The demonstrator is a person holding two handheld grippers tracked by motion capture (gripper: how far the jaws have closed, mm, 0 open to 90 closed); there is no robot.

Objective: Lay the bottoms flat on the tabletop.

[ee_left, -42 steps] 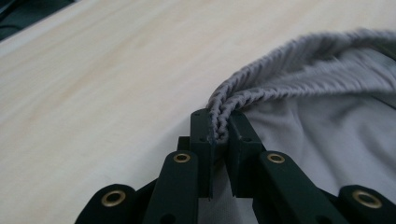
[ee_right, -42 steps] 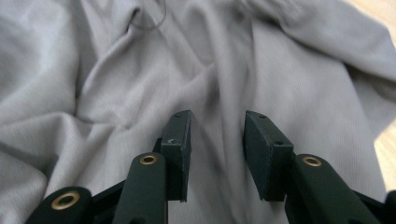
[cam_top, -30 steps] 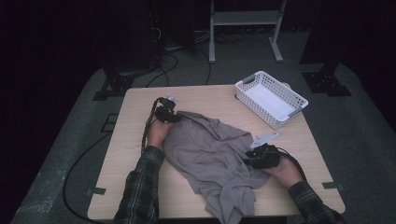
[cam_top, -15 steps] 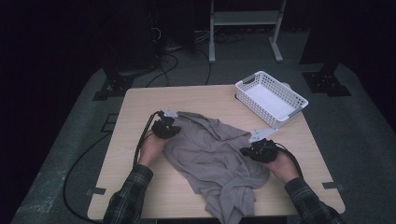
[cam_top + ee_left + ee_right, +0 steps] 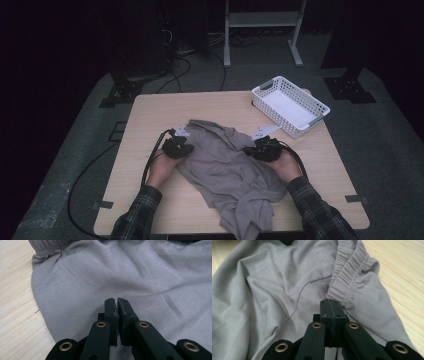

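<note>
In the high view the crumpled grey fabric garment (image 5: 230, 170) runs off the picture's bottom edge at six o'clock, its lower end cut away. The left tongs (image 5: 177, 148) and right tongs (image 5: 262, 148) are too small and dark there to read their jaws. In both gripper views, whether cloth is pinched between the closed jaws cannot be told.

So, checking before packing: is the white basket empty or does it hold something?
Empty: the white basket shows a bare floor in the high view, and the grey garment lies outside it on the table.
</note>
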